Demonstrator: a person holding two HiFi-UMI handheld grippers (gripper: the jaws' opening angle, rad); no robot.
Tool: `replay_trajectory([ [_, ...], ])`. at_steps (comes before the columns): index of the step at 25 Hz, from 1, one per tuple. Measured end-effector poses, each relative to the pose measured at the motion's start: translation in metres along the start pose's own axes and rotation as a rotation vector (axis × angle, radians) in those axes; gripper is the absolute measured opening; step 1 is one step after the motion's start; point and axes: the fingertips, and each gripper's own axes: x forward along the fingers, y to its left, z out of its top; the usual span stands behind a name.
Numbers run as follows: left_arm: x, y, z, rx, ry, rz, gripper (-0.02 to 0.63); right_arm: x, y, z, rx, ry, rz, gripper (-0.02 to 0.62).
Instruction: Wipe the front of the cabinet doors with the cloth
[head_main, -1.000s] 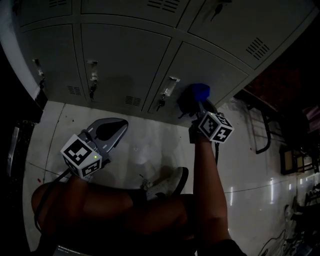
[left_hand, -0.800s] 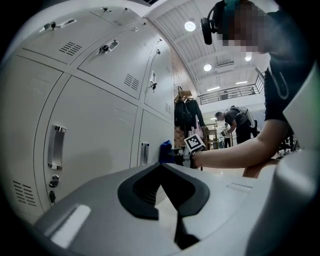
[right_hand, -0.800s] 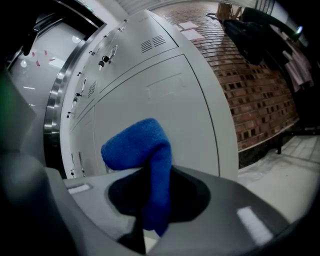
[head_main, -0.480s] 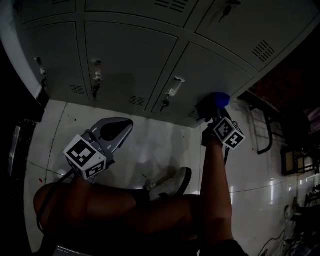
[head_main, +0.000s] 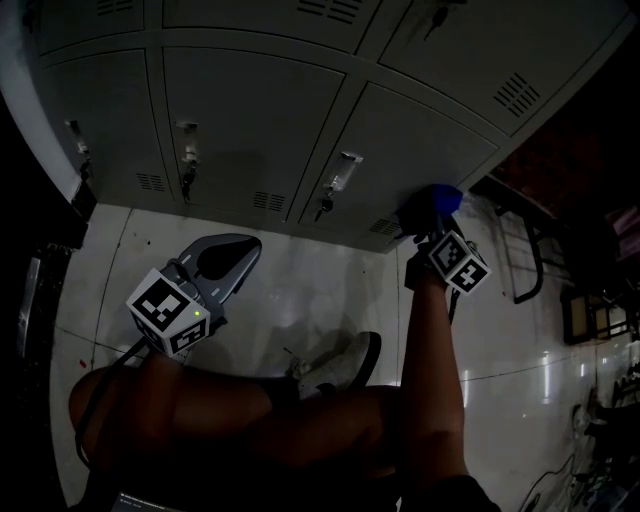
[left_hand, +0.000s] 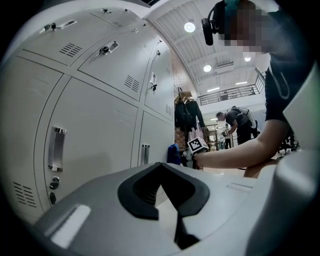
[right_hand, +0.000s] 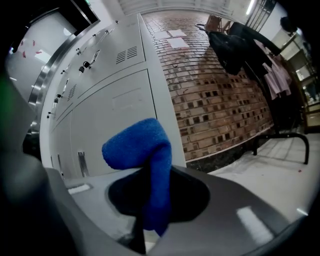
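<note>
My right gripper (head_main: 428, 222) is shut tight on the blue cloth (head_main: 441, 198). In the right gripper view the cloth (right_hand: 148, 150) stands up from between the jaws of the gripper (right_hand: 150, 205), and its top flops over to the left, toward the grey door. In the head view the cloth is right at the low right corner of the cabinet doors (head_main: 400, 140), close to the floor (head_main: 310, 280). I cannot tell for sure if it touches the metal. My right arm (head_main: 425, 370) reaches out straight to it.

My left gripper (head_main: 226, 260) hangs over the white shiny floor, on the near left, well apart from the cloth. Its jaws are together and hold nothing. In the left gripper view the gripper (left_hand: 167, 192) points along the row of doors, and I can see the cloth (left_hand: 173, 154) small and far off.

The door just left of the cloth has a silver latch (head_main: 343, 170) with a key hanging under it. My shoe (head_main: 342, 364) rests on the floor between my two arms. A brick wall (right_hand: 220, 100) stands to the right of the cabinet.
</note>
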Motion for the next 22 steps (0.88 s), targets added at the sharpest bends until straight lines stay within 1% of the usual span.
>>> replay_trajectory([
  [2, 0.0, 0.001, 0.0, -0.003, -0.003, 0.003, 0.006, -0.003, 0.0, -0.002, 0.01, 0.007, -0.015, 0.069],
  [4, -0.001, 0.003, 0.001, -0.007, -0.006, 0.006, 0.006, -0.007, 0.009, -0.007, 0.028, 0.014, -0.002, 0.069],
  [6, -0.001, 0.003, 0.004, -0.009, -0.013, 0.005, 0.006, -0.008, 0.027, -0.01, 0.025, 0.02, 0.032, 0.069],
  [9, -0.003, 0.001, 0.007, -0.004, -0.018, 0.003, 0.006, -0.008, 0.068, -0.016, -0.033, 0.032, 0.103, 0.069],
  [12, -0.004, 0.001, 0.01, 0.025, -0.018, 0.005, 0.006, -0.005, 0.11, -0.032, -0.061, 0.047, 0.189, 0.069],
  [14, -0.005, 0.002, 0.014, 0.03, -0.026, 0.008, 0.006, 0.0, 0.132, -0.047, -0.072, 0.065, 0.232, 0.069],
  [18, -0.006, 0.006, 0.015, 0.022, -0.033, 0.015, 0.006, 0.013, 0.155, -0.075, -0.108, 0.106, 0.291, 0.069],
  [22, -0.006, 0.009, 0.015, 0.018, -0.035, 0.021, 0.006, 0.026, 0.172, -0.091, -0.113, 0.123, 0.342, 0.069],
])
